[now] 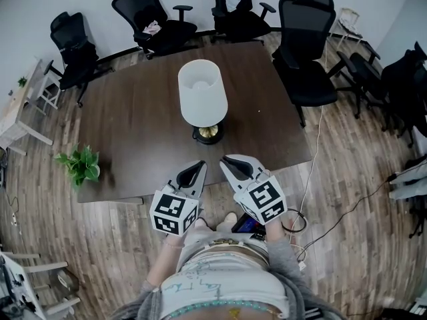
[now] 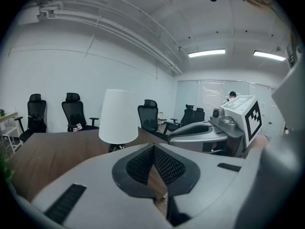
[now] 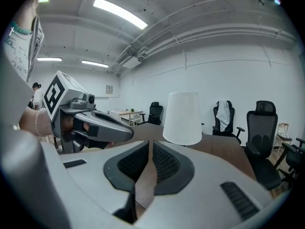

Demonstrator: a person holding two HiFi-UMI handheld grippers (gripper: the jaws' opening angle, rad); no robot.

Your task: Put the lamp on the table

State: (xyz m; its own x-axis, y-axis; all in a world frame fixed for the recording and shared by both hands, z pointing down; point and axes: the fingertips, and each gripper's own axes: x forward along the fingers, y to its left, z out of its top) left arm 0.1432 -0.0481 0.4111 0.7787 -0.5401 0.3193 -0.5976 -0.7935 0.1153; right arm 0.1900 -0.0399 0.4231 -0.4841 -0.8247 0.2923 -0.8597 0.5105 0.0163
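You're holding the left gripper [image 1: 199,166] and right gripper [image 1: 226,160] side by side at the near edge of the table [image 1: 133,129] — both jaws clenched, empty — the lamp [image 1: 203,100] standing upright mid-table ahead.

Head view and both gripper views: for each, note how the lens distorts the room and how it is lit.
Head view: the wide lens bows the table edges and floor planks; light is even, no hard shadows. Left gripper view: fisheye circle with black corners; ceiling strip lights glare white. Right gripper view: same black corners; the ceiling pipes curve.
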